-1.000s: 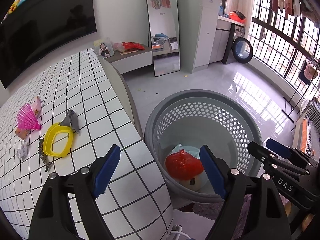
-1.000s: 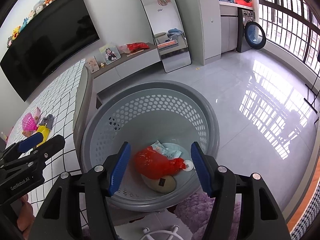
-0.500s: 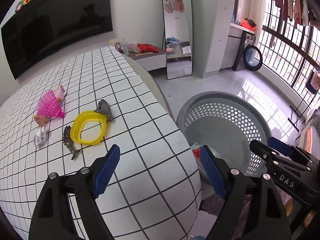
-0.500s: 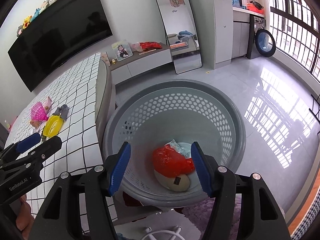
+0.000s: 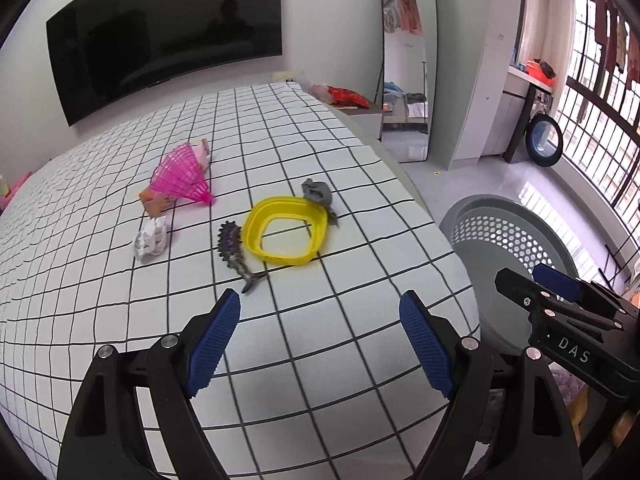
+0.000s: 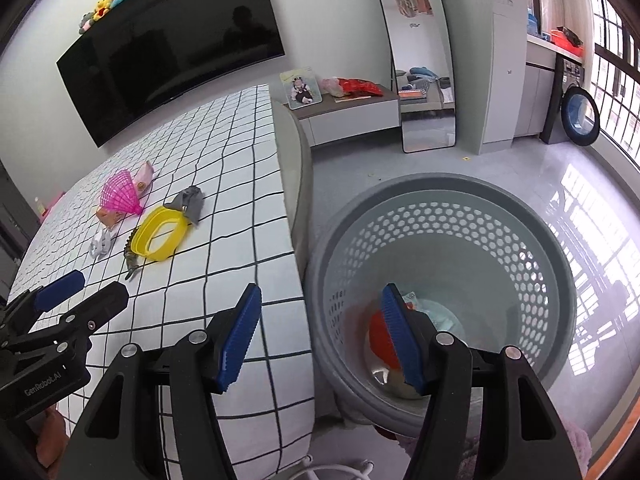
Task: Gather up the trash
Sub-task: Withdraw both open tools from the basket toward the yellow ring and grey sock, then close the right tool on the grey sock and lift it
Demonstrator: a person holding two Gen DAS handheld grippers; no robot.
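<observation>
A grey perforated basket stands on the floor beside the bed and holds a red wrapper and other trash. On the checked bed cover lie a crumpled white paper, a yellow ring, a pink mesh fan, a toy fish and a grey toy. My left gripper is open and empty above the bed's near edge. My right gripper is open and empty above the basket's left rim.
A black TV hangs on the far wall. A low cabinet, a standing mirror and a washing machine line the back. Glossy floor lies right of the basket. The basket also shows in the left wrist view.
Both grippers have swung left, away from the basket and toward the bed. The left one now looks at the objects on the cover. Both stay open and empty.
</observation>
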